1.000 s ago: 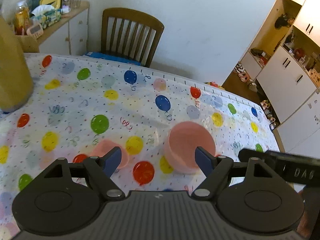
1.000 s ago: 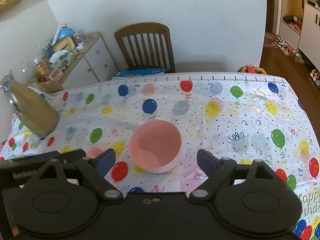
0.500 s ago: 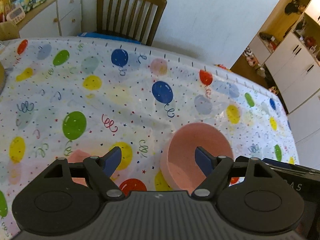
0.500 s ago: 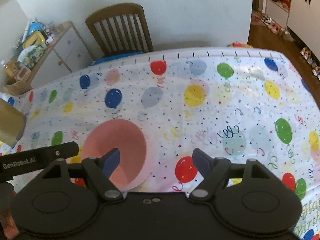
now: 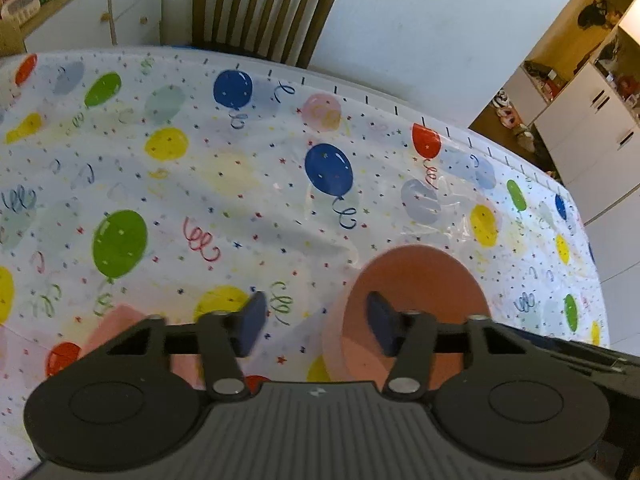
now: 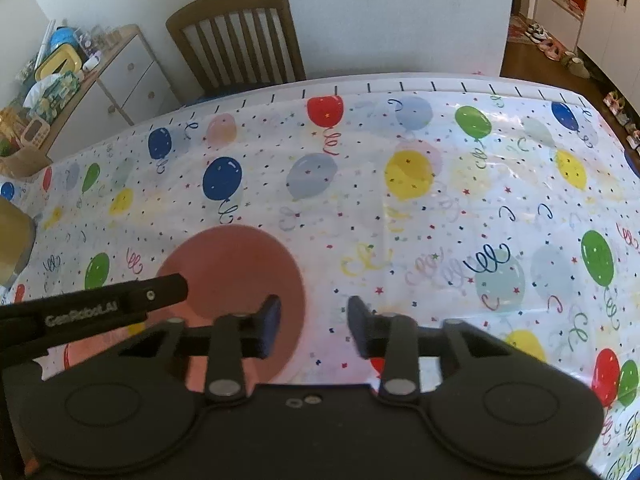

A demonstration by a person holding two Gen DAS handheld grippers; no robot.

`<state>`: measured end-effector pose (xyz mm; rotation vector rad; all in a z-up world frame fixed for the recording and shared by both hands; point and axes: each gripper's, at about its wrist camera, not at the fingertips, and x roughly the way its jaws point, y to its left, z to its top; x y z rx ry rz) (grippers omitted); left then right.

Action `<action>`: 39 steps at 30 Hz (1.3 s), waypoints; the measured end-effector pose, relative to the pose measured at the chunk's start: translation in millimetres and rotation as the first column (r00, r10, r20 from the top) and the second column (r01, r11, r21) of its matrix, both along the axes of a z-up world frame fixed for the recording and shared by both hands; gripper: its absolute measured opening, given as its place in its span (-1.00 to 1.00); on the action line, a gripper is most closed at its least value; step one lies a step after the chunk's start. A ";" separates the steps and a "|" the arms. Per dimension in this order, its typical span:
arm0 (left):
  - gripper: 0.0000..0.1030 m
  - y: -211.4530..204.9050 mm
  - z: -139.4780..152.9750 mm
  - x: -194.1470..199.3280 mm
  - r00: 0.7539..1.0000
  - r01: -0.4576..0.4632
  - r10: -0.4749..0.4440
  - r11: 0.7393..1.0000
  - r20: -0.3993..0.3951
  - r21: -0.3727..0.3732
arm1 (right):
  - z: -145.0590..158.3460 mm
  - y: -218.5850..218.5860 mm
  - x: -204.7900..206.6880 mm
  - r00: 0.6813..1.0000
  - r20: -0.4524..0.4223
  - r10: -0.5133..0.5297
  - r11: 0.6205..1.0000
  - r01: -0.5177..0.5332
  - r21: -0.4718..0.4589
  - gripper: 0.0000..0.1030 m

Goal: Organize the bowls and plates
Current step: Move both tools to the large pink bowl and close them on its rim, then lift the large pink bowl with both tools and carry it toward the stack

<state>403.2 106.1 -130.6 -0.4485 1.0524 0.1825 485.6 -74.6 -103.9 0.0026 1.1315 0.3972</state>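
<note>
On the table (image 5: 240, 208), I see both claws closing: my left claw (image 5: 316, 322) and right claw (image 6: 314, 326) each straddle the pink bowl (image 5: 416, 292) rim, pads not yet pressing.

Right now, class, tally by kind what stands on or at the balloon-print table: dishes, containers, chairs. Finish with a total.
Dishes: 2, the large pink bowl and the smaller pink dish, which is partly hidden
Containers: 1, the tan container, cut off by the picture's edge
Chairs: 1, the wooden chair
Total: 4
</note>
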 end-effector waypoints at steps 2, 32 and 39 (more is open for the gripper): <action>-0.37 -2.1 -2.3 1.1 1.000 0.005 -0.005 1.000 -0.004 -0.002 | 0.5 1.5 0.4 1.000 -0.002 0.004 1.000 -0.004 -0.002 -0.52; -0.84 -17.7 29.9 -58.3 0.999 0.034 -0.033 0.999 -0.025 0.024 | 29.6 6.3 -50.2 0.999 -0.035 0.042 0.998 -0.044 -0.038 -0.91; -0.84 -17.2 48.7 -97.4 0.999 0.041 -0.041 0.999 -0.013 0.017 | 49.5 5.7 -87.3 0.998 -0.026 0.059 0.998 -0.060 -0.034 -0.90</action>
